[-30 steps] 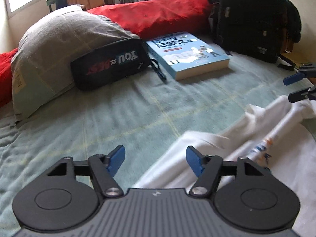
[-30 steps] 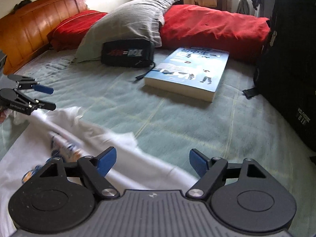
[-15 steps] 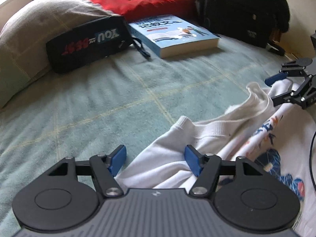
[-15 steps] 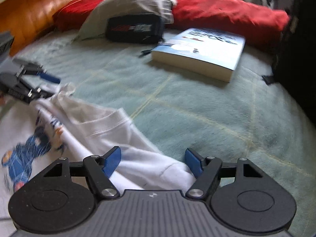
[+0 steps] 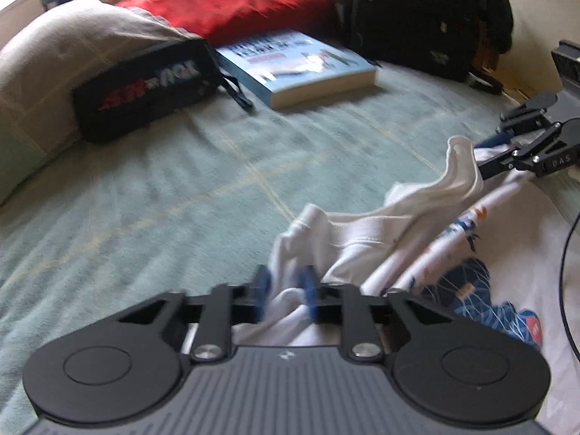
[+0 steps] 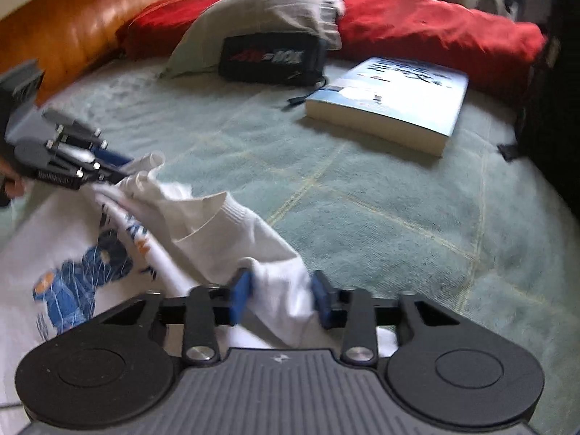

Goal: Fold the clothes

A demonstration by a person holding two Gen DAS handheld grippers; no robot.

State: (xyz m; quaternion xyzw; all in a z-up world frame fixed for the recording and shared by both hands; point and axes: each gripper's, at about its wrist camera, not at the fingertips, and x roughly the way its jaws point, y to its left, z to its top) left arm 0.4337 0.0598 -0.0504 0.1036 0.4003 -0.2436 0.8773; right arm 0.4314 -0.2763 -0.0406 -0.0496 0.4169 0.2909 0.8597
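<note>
A book (image 6: 389, 99) lies on the bed (image 6: 362, 199), right of a pouch (image 6: 270, 58).

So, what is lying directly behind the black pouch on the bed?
Behind the black pouch leans a grey pillow, touching its back. A red cushion lies further back. The pouch hides the pillow's lower edge, so nothing more can be seen there.

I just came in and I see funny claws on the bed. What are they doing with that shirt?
A person is holding a gripper in each hand to fold a white T-shirt with a blue picture, spread on the green bedsheet. The left gripper has pinched one bunch of the shirt's edge. The right gripper is closing its blue fingers on another bunch. The fold itself is not made yet. A book, a black pouch and pillows lie further up the bed.
</note>
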